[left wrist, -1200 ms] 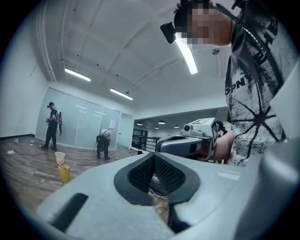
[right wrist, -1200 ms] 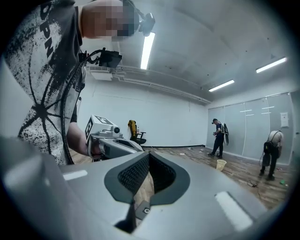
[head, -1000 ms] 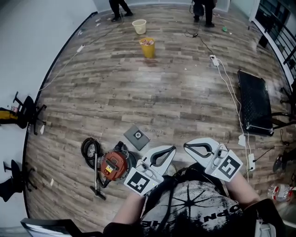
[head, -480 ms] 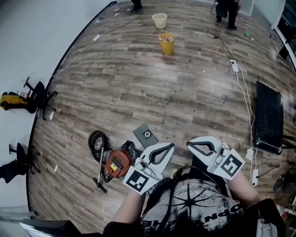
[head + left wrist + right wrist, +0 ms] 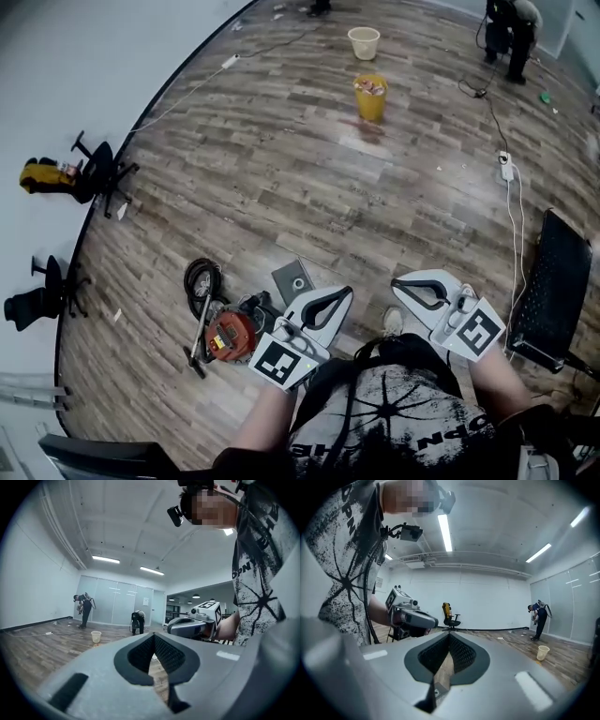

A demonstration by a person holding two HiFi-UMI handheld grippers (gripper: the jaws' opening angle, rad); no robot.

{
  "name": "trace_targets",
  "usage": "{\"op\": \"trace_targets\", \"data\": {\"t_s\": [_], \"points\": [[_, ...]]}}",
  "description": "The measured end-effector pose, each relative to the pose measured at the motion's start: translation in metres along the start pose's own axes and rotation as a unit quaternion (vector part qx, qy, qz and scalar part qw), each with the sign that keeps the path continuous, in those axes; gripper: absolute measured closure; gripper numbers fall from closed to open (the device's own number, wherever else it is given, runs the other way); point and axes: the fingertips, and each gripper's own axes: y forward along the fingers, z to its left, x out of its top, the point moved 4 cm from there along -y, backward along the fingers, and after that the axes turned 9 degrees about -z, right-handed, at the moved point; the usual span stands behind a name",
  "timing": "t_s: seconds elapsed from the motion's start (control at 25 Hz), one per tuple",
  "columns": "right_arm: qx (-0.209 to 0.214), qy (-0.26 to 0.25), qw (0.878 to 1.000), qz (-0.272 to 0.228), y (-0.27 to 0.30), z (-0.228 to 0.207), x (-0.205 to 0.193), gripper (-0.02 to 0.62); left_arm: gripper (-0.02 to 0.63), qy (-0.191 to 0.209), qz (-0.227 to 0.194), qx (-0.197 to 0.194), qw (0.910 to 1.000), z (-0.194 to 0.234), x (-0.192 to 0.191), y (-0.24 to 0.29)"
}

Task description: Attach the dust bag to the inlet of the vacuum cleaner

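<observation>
A red vacuum cleaner (image 5: pixel 230 335) lies on the wood floor with its black hose (image 5: pixel 200 279) coiled beside it. A flat grey dust bag (image 5: pixel 294 279) with a round hole rests on the floor just right of it. In the head view my left gripper (image 5: pixel 346 293) is held level at waist height, shut and empty, its tip above and right of the bag. Further right, my right gripper (image 5: pixel 398 283) is shut and empty too. The left gripper view shows shut jaws (image 5: pixel 153 635) and the right gripper (image 5: pixel 187 626) beyond. The right gripper view shows shut jaws (image 5: pixel 449 635).
A yellow bucket (image 5: pixel 371 97) and a cream bucket (image 5: pixel 364 42) stand far ahead. A power strip with white cable (image 5: pixel 504 169) lies at the right, near a black panel (image 5: pixel 553 291). Office chairs (image 5: pixel 94 169) stand by the left wall. A person (image 5: pixel 511 28) bends over at the back.
The head view has swung left and shifted: buckets, cable and black panel slid right in the picture. Both grippers kept their pose in front of the body, still shut.
</observation>
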Motion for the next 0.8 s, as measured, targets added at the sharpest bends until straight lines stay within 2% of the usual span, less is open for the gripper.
{"op": "trace_targets", "data": {"t_s": [0.2, 0.36, 0.52, 0.68, 0.8], "points": [[0.002, 0.017, 0.999, 0.033, -0.037, -0.058, -0.021, 0.591, 0.607, 0.005, 0.010, 0.030, 0.9995, 0.008, -0.009, 0.046], [0.030, 0.029, 0.999, 0.024, -0.015, -0.086, -0.020, 0.591, 0.607, 0.013, 0.015, 0.052, 0.9985, 0.027, -0.006, 0.057], [0.085, 0.053, 0.994, 0.035, 0.033, -0.102, -0.031, 0.591, 0.607, 0.001, 0.031, 0.099, 0.9946, 0.065, -0.016, 0.042], [0.151, 0.045, 0.987, 0.024, 0.111, -0.103, -0.024, 0.591, 0.607, 0.000, -0.001, 0.157, 0.9876, 0.114, -0.002, 0.010], [0.208, 0.034, 0.977, 0.028, 0.170, -0.096, -0.019, 0.591, 0.607, 0.020, -0.030, 0.206, 0.9779, 0.150, 0.014, -0.024]]}}
